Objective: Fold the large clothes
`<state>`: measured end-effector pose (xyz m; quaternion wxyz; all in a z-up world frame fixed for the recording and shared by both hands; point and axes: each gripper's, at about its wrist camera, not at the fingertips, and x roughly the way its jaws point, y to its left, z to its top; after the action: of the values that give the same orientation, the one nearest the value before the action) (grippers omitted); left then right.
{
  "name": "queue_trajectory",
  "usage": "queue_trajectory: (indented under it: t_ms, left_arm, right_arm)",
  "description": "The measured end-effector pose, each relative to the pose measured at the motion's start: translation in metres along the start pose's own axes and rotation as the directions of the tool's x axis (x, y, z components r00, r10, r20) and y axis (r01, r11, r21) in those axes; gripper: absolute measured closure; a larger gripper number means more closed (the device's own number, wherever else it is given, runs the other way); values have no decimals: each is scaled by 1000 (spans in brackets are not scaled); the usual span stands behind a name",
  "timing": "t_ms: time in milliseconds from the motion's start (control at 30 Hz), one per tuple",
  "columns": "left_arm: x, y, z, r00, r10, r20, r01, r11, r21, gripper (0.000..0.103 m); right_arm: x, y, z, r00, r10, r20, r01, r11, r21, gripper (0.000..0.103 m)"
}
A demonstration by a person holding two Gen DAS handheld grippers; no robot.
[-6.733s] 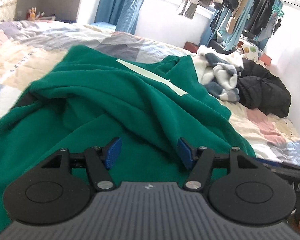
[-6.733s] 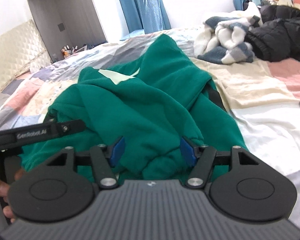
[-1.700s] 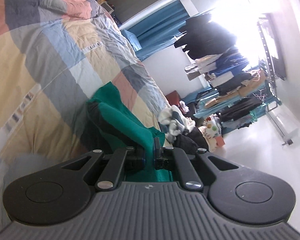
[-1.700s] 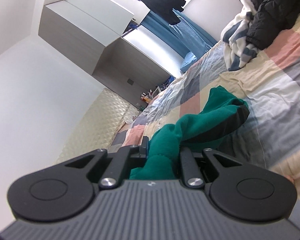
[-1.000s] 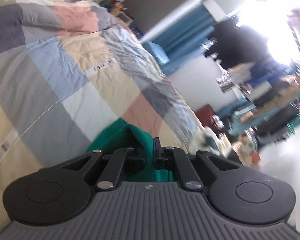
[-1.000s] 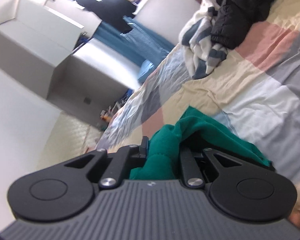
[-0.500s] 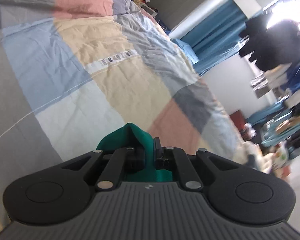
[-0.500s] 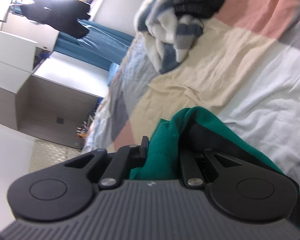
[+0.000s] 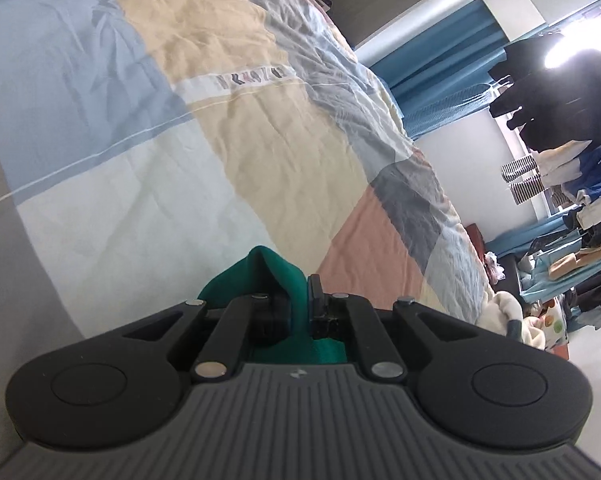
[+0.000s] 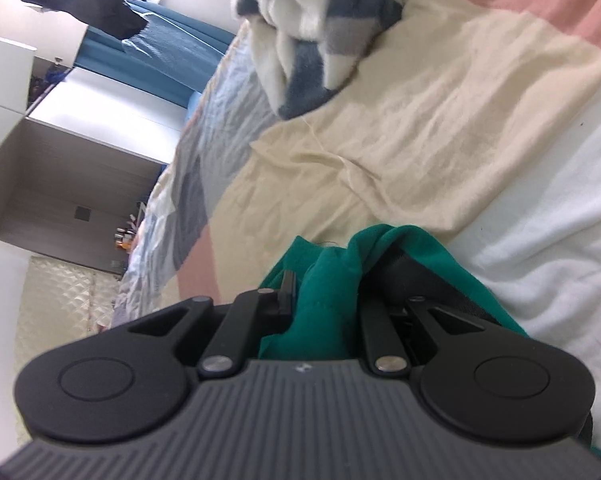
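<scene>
The green garment [image 9: 260, 272] is pinched in my left gripper [image 9: 298, 300], whose jaws are shut on a fold of it just above the patchwork bedspread [image 9: 228, 128]. My right gripper [image 10: 324, 292] is also shut on a bunched edge of the same green garment [image 10: 412, 248], low over the bedspread [image 10: 440, 128]. A dark inner lining shows beside the right fingers. Most of the garment is hidden under the grippers.
A white and blue-grey fleece pile [image 10: 312, 28] lies on the bed ahead of the right gripper, also seen at the far bed edge [image 9: 512, 316]. Blue curtains [image 9: 440, 76] and hanging clothes [image 9: 572, 184] stand beyond the bed. A quilted headboard [image 10: 60, 304] is at the left.
Both grippers have come down closer to the bedspread while holding the green garment. The room behind has slid out of view and more bedspread fills both views.
</scene>
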<state>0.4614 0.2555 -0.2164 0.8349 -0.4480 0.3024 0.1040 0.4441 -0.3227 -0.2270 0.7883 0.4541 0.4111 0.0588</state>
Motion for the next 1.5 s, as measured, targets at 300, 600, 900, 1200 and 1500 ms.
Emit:
queue_trajectory:
  t_ms: [300, 600, 900, 1200, 1500]
  left_arm:
    - [6, 6, -1, 999, -23, -39, 24, 999, 24, 91]
    - [-44, -21, -4, 994, -104, 29, 98, 983, 154, 35]
    - [-73, -43, -24, 987, -120, 105, 86, 954, 288, 34]
    - [-88, -56, -35, 973, -87, 213, -7, 913, 408, 34]
    - [-35, -45, -40, 997, -80, 20, 67, 933, 353, 34]
  right_arm:
    - [-1, -4, 1, 1000, 24, -14, -23, 999, 23, 86]
    - [-33, 9, -7, 992, 121, 21, -121, 993, -6, 25]
    - [-92, 53, -32, 953, 189, 235, -136, 964, -227, 20]
    - [-62, 84, -47, 971, 140, 194, -54, 917, -396, 21]
    - [4, 99, -43, 992, -16, 124, 75, 868, -490, 23]
